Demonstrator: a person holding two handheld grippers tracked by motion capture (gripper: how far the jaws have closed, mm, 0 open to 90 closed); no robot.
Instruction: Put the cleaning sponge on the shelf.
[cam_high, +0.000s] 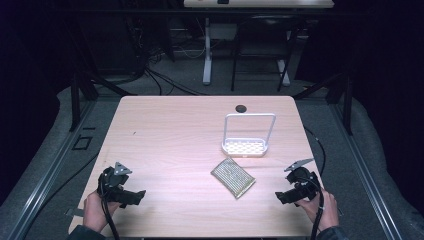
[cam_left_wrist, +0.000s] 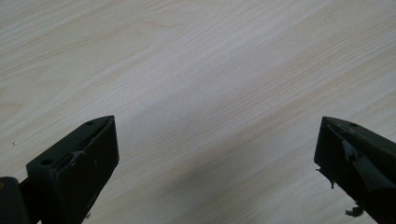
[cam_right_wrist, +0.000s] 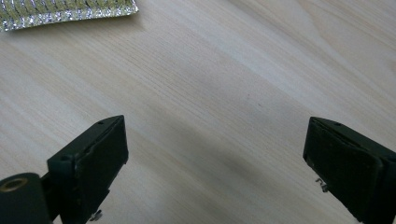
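Resting near the table's (cam_high: 165, 145) front left corner, the left gripper (cam_high: 134, 197) is held in the person's left hand (cam_high: 95, 212), with its grey three-cornered plate on top and its cable trailing back toward the table edge. In the left gripper view its two black jaws stand wide apart, with bare pale wood grain between them and no object near them.

Further right, past the middle of the light wooden tabletop, a flat glittery silver-gold pouch (cam_high: 233, 177) lies on the wood, turned at an angle to the table's edges. It sits just in front of a white wire rack (cam_high: 248, 135), close to it but apart from it. That rack has a perforated base and a tall looped frame standing upright over it. Behind the rack, near the table's far edge, lies a small dark round object (cam_high: 241, 108).

At the front right corner the right gripper (cam_high: 281, 196) is held in the person's right hand (cam_high: 320, 210) and points inward toward the pouch, well short of it. In the right gripper view its jaws are spread wide over bare wood, gripping nothing, and a strip of the pouch (cam_right_wrist: 65, 11) shows at the upper left edge, clear of both jaws.
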